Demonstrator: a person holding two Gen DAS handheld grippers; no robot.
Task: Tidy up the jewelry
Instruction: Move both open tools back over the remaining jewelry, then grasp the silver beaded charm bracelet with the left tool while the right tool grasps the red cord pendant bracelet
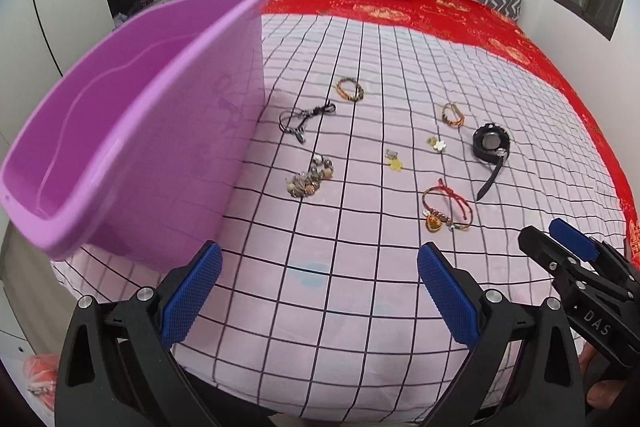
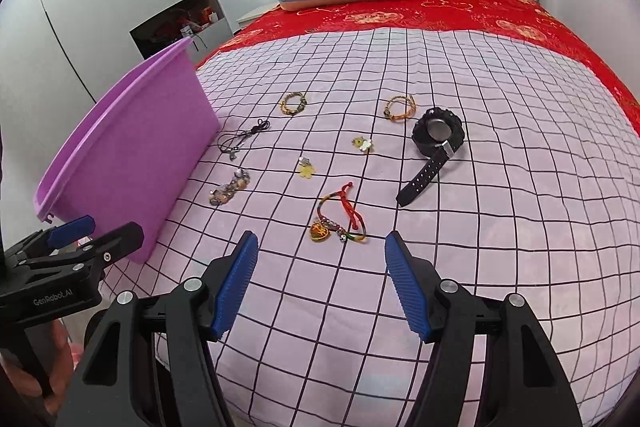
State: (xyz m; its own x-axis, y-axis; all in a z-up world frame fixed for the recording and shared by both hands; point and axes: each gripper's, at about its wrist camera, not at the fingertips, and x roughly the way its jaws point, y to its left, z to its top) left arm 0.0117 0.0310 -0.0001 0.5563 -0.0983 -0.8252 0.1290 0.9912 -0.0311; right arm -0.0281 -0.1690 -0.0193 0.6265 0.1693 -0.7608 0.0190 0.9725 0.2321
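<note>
Hovering over the pink checked sheet (image 2: 500,227), the left gripper (image 1: 319,291) and right gripper (image 2: 321,283) both gape wide with nothing between their pads. Bracelets, charms and a black watch (image 2: 434,143) lie scattered beside the purple bin (image 1: 132,131).

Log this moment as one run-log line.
phase: approach | left gripper: open, empty | right gripper: open, empty, nearest red-string bracelet | purple bin: empty as far as visible | jewelry: loose on checked sheet
</note>
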